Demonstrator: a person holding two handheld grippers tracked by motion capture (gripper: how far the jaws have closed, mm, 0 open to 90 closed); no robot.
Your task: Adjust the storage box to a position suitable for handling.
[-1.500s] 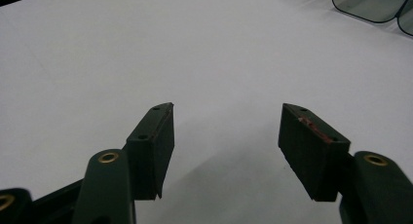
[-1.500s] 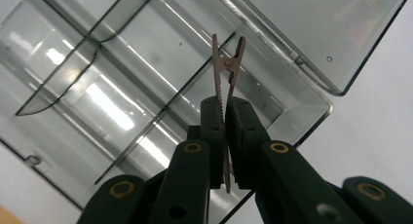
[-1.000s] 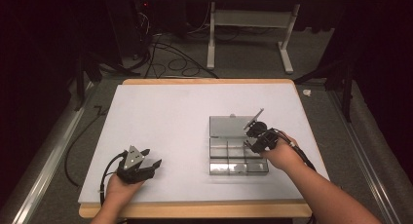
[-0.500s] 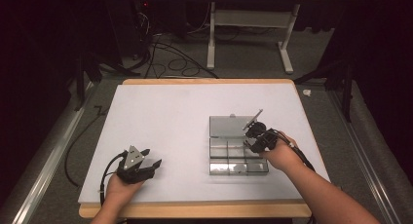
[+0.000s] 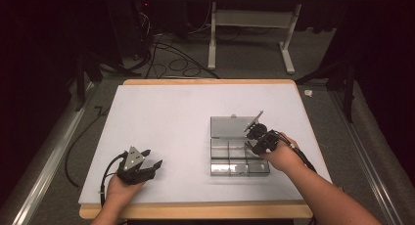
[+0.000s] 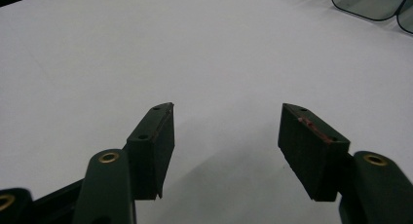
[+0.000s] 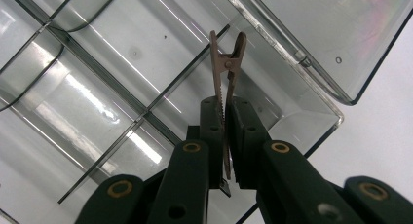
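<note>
A clear plastic compartment box (image 5: 230, 167) lies on the right half of the white table (image 5: 161, 117), its lid (image 5: 227, 125) folded open behind it. My right gripper (image 5: 252, 138) hovers over the box's right end. In the right gripper view, my right gripper (image 7: 226, 106) is shut on a small copper-coloured alligator clip (image 7: 226, 63), which points out over an empty compartment (image 7: 160, 48) near the lid hinge. My left gripper (image 5: 155, 165) rests at the table's front left, jaws open and with nothing between them (image 6: 226, 136).
The table's wooden front edge (image 5: 195, 210) runs just under both forearms. Cables (image 5: 166, 51) and a white stand frame (image 5: 244, 24) sit on the floor behind the table. A corner of the box (image 6: 370, 1) appears far off in the left gripper view.
</note>
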